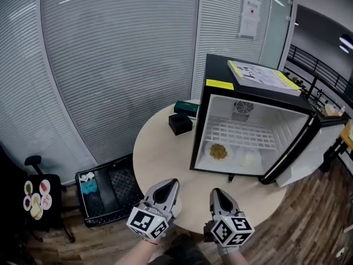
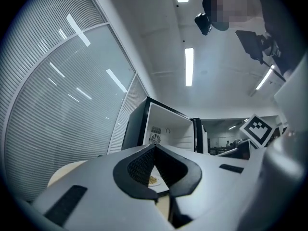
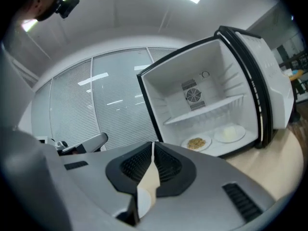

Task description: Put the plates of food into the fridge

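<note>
Both grippers sit low in the head view, by the table's near edge: L gripper (image 1: pixel 169 186) at bottom, a bit left of middle, R gripper (image 1: pixel 217 195) just right of it. Each has its jaws pressed together w/ nothing in them; the L gripper view and R gripper view both show tips that meet, and only table or fridge past them. Fridge (image 1: pixel 218 70) stands on the round table (image 1: pixel 160 153), up and to the right of both grippers, w/ its open mouth facing them. The task's things are inside already: brown food plate (image 1: pixel 219 152) on the fridge floor at left, white food plate (image 1: pixel 249 158) just beside it at right, both under the wire shelf (image 1: pixel 245 132). So the plate part looks done, I think, & what's left is prob. the door (image 1: pixel 314 153). It hangs wide open off the fridge's right side, at the right of the frame. That puts it to the right of both grippers, so R gripper is the nearer one; L would have to cross over. A push from the right back toward the fridge mouth should shut it. Black box (image 1: pixel 180 124) & green box (image 1: pixel 186 108) sit left of the fridge, well apart from that path.
</note>
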